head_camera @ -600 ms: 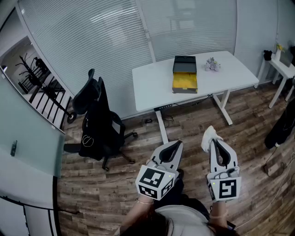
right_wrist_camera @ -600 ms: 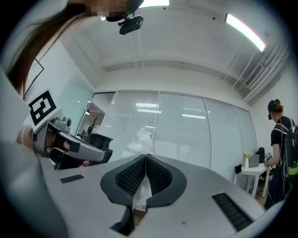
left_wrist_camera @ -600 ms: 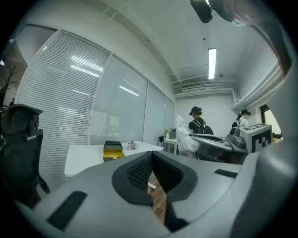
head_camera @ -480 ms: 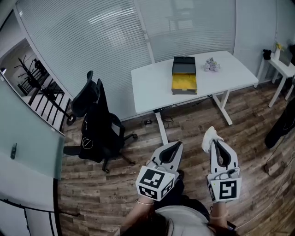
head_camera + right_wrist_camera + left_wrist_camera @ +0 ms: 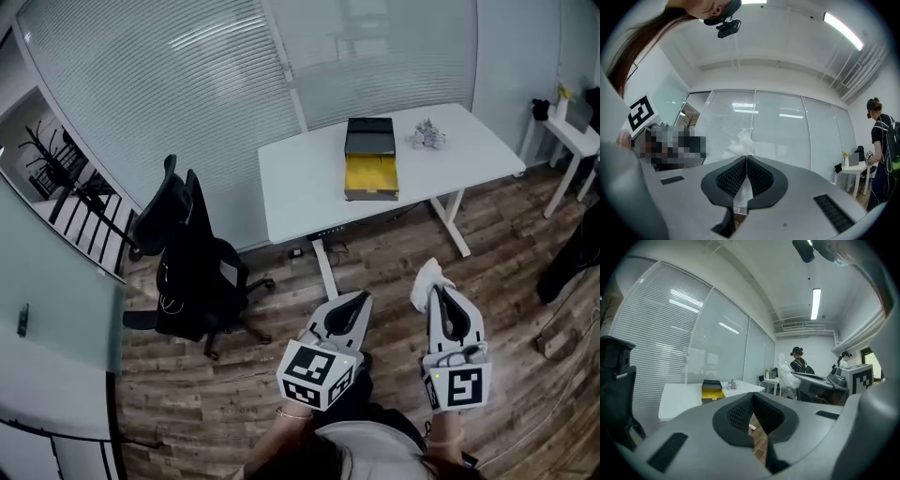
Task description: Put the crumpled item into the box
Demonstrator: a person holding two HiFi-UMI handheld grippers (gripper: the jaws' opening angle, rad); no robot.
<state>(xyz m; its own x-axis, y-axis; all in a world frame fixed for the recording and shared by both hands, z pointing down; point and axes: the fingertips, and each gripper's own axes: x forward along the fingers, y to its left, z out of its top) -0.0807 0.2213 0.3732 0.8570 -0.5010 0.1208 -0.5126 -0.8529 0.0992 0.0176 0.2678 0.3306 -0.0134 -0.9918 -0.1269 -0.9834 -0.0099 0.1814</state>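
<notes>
My right gripper (image 5: 435, 292) is shut on a white crumpled item (image 5: 427, 276) that sticks out past its tips; in the right gripper view the item (image 5: 739, 144) is pinched between the shut jaws of that gripper (image 5: 746, 160). My left gripper (image 5: 360, 299) is shut and holds nothing, and its jaws (image 5: 752, 400) meet in the left gripper view. Both are held low over the wooden floor, well short of the white table (image 5: 300, 187). On the table lies an open box (image 5: 370, 159) with a black lid and yellow inside. A small grey crumpled object (image 5: 428, 134) sits to its right.
A black office chair (image 5: 187, 262) stands left of the table. A small white side table (image 5: 574, 136) and a dark object (image 5: 570, 255) are at the right edge. Blinds and glass walls stand behind the table. Two people (image 5: 800, 361) stand far off in the left gripper view.
The head view has shifted a little, so the table and box sit slightly lower and further left in the picture. Both grippers keep their pose and grip.
</notes>
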